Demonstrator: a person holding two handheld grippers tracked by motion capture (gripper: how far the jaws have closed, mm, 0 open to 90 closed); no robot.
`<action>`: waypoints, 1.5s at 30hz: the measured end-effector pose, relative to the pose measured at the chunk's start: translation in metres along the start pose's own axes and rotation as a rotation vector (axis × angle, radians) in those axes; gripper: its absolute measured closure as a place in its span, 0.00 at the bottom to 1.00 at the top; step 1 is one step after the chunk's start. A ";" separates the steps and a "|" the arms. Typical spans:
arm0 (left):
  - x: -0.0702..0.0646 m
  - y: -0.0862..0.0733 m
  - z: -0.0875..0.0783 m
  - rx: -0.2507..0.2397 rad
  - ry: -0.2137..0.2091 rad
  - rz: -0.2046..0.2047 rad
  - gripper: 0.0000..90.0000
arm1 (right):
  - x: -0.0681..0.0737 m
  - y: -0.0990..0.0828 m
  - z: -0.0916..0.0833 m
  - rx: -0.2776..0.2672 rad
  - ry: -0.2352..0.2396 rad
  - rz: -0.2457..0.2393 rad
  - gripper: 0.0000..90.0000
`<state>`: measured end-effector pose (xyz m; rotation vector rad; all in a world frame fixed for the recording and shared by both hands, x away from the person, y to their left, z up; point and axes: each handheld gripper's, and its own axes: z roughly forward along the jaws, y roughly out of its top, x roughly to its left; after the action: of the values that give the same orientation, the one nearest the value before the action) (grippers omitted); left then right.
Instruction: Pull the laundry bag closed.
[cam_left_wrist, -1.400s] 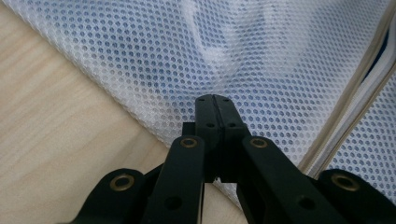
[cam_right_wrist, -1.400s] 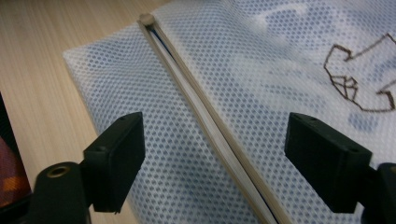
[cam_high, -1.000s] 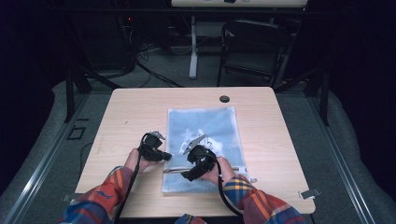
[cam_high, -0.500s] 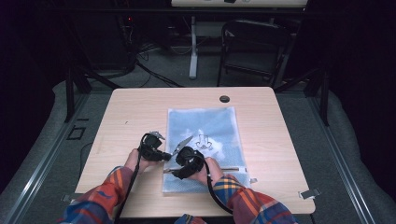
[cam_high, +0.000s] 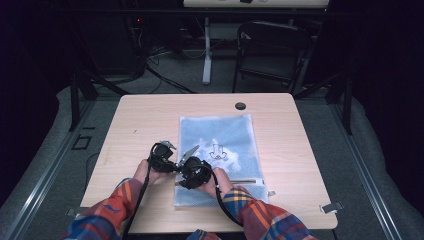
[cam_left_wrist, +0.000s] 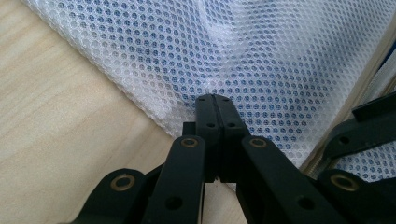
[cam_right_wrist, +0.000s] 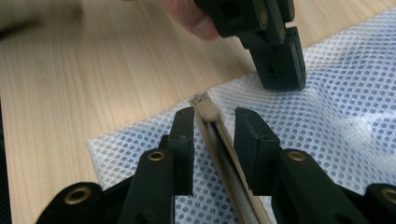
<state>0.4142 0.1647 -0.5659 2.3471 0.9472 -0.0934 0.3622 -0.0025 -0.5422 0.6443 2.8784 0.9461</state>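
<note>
Straddling the zipper (cam_right_wrist: 205, 108), right gripper (cam_right_wrist: 214, 122) jaws have been closing.

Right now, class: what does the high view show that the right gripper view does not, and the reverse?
High view alone: the whole mesh bag, its printed logo, the table's grommet hole, a chair, plaid sleeves.

Right gripper view alone: the zipper's end between the right gripper's parted jaws, which have just been closing, pads not yet touching it.

Both: the left gripper shut on the mesh, the wooden table.
</note>
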 end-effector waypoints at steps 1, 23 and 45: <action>0.000 0.000 0.000 0.000 0.000 0.000 1.00 | 0.001 0.001 0.003 0.003 0.001 0.001 0.78; 0.002 -0.001 0.000 -0.010 -0.006 -0.001 1.00 | 0.000 0.008 0.018 0.050 0.021 -0.005 0.87; 0.001 -0.005 0.000 -0.033 -0.003 0.008 1.00 | -0.003 0.006 0.018 0.073 0.047 0.033 0.91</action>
<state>0.4122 0.1679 -0.5690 2.3197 0.9313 -0.0776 0.3702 0.0106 -0.5538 0.6858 2.9645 0.8750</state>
